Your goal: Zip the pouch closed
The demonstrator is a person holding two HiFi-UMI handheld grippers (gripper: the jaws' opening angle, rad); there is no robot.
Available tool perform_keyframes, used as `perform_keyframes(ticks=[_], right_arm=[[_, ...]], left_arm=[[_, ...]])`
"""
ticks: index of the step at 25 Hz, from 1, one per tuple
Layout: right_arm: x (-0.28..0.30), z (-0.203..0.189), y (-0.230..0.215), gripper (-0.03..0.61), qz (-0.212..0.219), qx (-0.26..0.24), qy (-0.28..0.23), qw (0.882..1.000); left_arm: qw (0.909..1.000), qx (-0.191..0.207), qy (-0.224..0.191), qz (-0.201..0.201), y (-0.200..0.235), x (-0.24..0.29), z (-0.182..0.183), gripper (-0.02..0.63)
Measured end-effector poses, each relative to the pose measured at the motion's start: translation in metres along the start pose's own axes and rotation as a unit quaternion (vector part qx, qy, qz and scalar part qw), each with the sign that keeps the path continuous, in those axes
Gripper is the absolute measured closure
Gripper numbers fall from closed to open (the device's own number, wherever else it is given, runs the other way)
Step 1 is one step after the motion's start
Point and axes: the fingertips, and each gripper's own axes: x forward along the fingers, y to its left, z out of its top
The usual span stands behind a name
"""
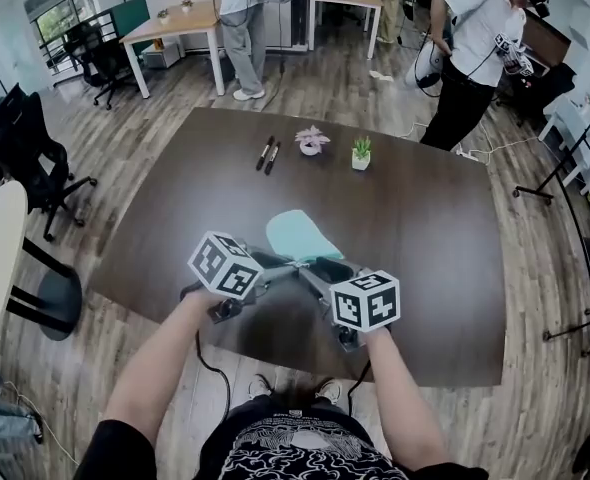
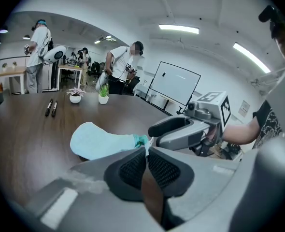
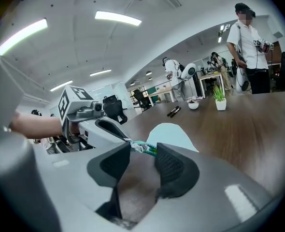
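Head view: one pouch lies on the dark table, just ahead of my two grippers. It is pale mint, soft and flat, with a rounded far end that rests on the table. The near end narrows to a teal zip and comes up to my fingers.

In the left gripper view, my left gripper has its fingers pressed together, pinching a thin white tab at the pouch's near tip.

In the right gripper view, my right gripper has its fingers apart. The silvery pull and a short run of teal teeth sit between them. The pull is close to one finger, the other finger stands clear, and I see no squeeze on it. The two grippers meet tip to tip at that end of the pouch.

Farther across the table I count two markers lying side by side. Beside them are two small pots, a pink plant and a green plant. The pots are near each other and well apart from the pouch.
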Motion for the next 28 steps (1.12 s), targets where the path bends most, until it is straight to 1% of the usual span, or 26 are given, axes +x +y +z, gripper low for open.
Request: perform_keyframes(ticks=[5, 8, 11, 16, 21, 24, 28], right_arm=[[0.0035, -0.0062, 0.0051, 0.430, 0.030, 0.000, 0.010, 0.999], [0.0051, -0.0070, 0.0060, 0.443, 0.037, 0.008, 0.010, 0.999], [0.0064, -0.0064, 0.0070, 0.469, 0.038, 0.012, 0.011, 0.999], [0.0083, -0.0056, 0.0095, 0.474, 0.033, 0.009, 0.011, 0.999], [0.0099, -0.0060, 0.0060, 0.492, 0.023, 0.010, 0.010, 1.000], [0.0102, -0.0071, 0.0061, 0.496, 0.022, 0.008, 0.014, 1.000], [0.0096, -0.0077, 0.0088, 0.554, 0.025, 0.012, 0.010, 1.000]], left_arm=[[1.0000, -0.007, -0.001, -0.002, -0.0053, 0.0028, -0.0020, 0.592], [1.0000, -0.008, -0.002, -0.001, -0.0060, 0.0030, -0.0023, 0.592], [0.9999, -0.011, -0.002, 0.002, -0.0052, 0.0009, -0.0024, 0.592], [0.9998, -0.018, -0.007, 0.008, -0.0031, -0.0025, -0.0030, 0.592], [0.9988, -0.041, -0.022, 0.012, 0.0013, -0.0010, -0.0039, 0.592], [0.9986, -0.045, -0.024, 0.015, 0.0018, 0.0002, -0.0051, 0.592], [0.9983, -0.046, -0.022, 0.030, 0.0010, 0.0023, -0.0048, 0.592]])
